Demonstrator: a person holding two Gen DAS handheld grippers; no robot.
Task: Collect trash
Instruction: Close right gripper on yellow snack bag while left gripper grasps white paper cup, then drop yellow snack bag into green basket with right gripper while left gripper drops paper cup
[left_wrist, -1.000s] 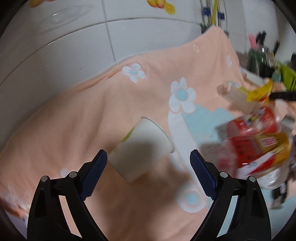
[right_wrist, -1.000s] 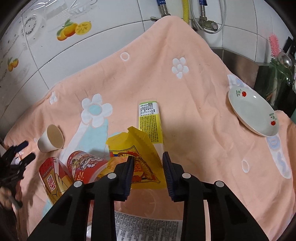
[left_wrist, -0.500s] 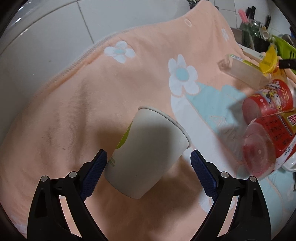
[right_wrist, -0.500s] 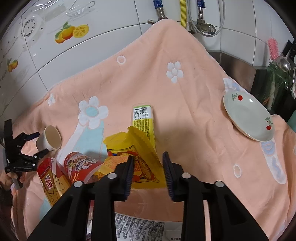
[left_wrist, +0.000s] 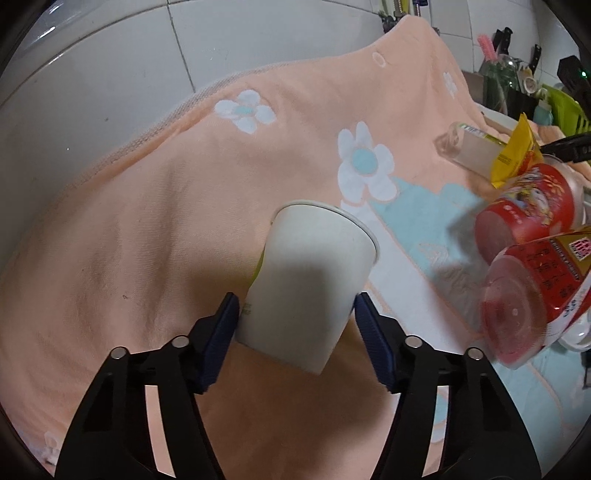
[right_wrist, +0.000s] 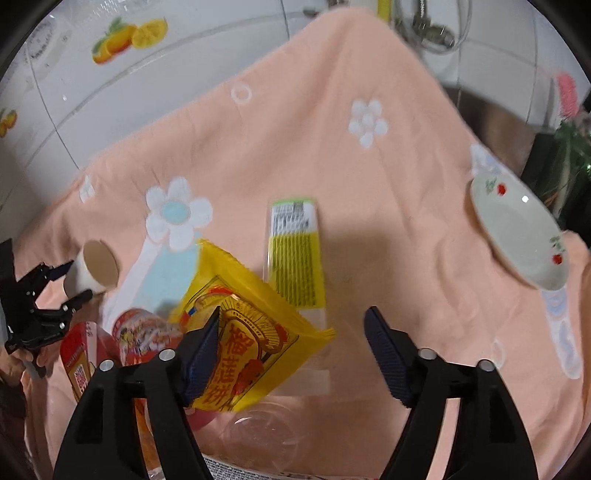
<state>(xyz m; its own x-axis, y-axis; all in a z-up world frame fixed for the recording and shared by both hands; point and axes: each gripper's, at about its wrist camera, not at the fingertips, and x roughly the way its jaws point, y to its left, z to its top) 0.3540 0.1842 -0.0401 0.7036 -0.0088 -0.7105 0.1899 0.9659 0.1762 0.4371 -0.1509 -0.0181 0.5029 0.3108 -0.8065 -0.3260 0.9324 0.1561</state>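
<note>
A white paper cup (left_wrist: 310, 284) lies on its side on the peach flowered towel (left_wrist: 147, 221). My left gripper (left_wrist: 295, 325) has closed around its base, with both blue pads touching its sides. It also shows in the right wrist view (right_wrist: 94, 267) at the far left. My right gripper (right_wrist: 291, 347) is open. A yellow snack bag (right_wrist: 243, 339) rests against its left finger, over a pile of trash. A yellow-green wrapper (right_wrist: 295, 254) lies flat just ahead of it.
Two red snack tubs (left_wrist: 528, 229) and a clear container lie right of the cup. A white plate with red flowers (right_wrist: 517, 232) sits at the towel's right edge. Tiled wall (left_wrist: 110, 74) stands behind. Kitchen utensils and a green rack (left_wrist: 561, 103) are at the far right.
My left gripper moved forward and closed its fingers onto the paper cup. My right gripper opened wide, releasing the yellow snack bag it was pinching.
</note>
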